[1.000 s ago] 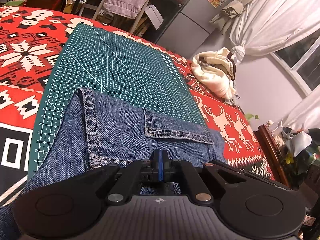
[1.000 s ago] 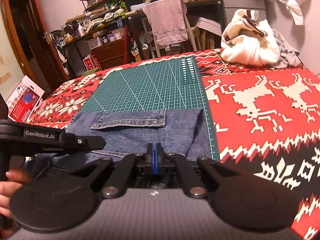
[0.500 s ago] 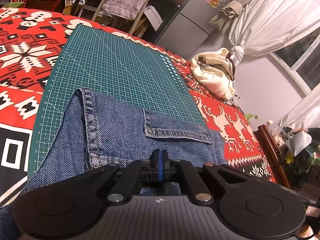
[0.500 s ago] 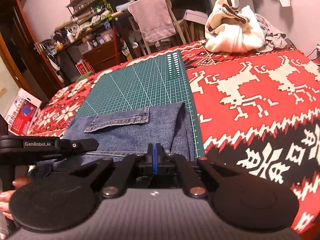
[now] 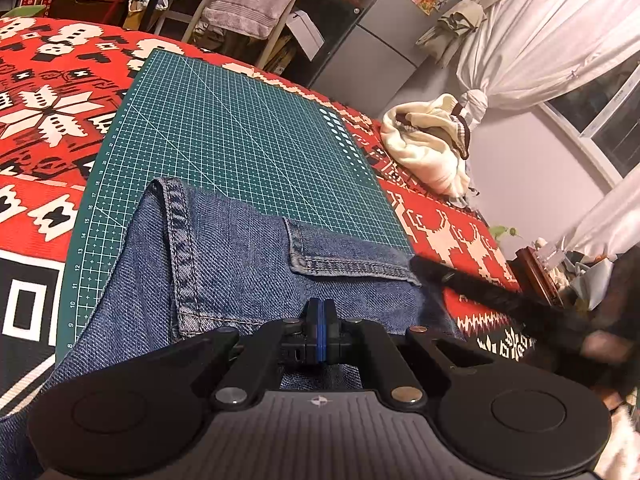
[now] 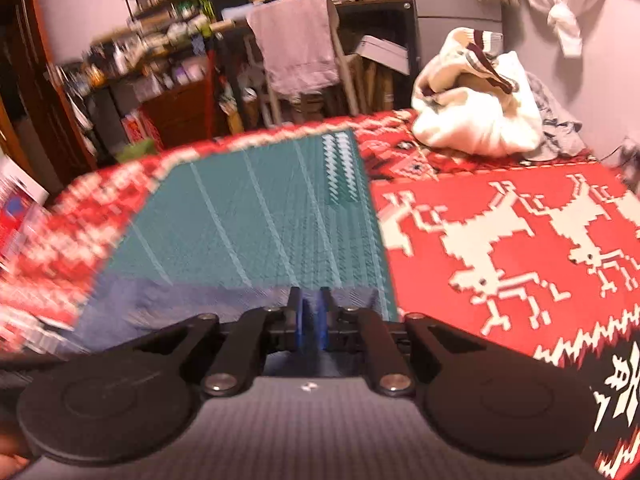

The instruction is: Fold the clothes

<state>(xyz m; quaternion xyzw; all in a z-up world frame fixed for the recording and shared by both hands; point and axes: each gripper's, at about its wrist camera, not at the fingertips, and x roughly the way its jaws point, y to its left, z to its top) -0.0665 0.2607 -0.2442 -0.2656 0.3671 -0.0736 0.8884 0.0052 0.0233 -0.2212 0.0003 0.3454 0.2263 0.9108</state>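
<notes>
Heavy, limp denim jeans (image 5: 248,264) are pinched near-edge by the closed left gripper (image 5: 319,330) over a cutting mat (image 5: 240,136). The right gripper (image 6: 310,322), fingers slightly parted, holds nothing; the stitched hem is judged the firmest hold.

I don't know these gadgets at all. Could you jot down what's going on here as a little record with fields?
garment: blue jeans, back pocket facing up
surface: green cutting mat on a red patterned blanket
left gripper: shut on the jeans
right gripper: slightly open just above the jeans; view blurred
nearby: cream garment bunched at the far edge
backdrop: towel over a chair
</notes>
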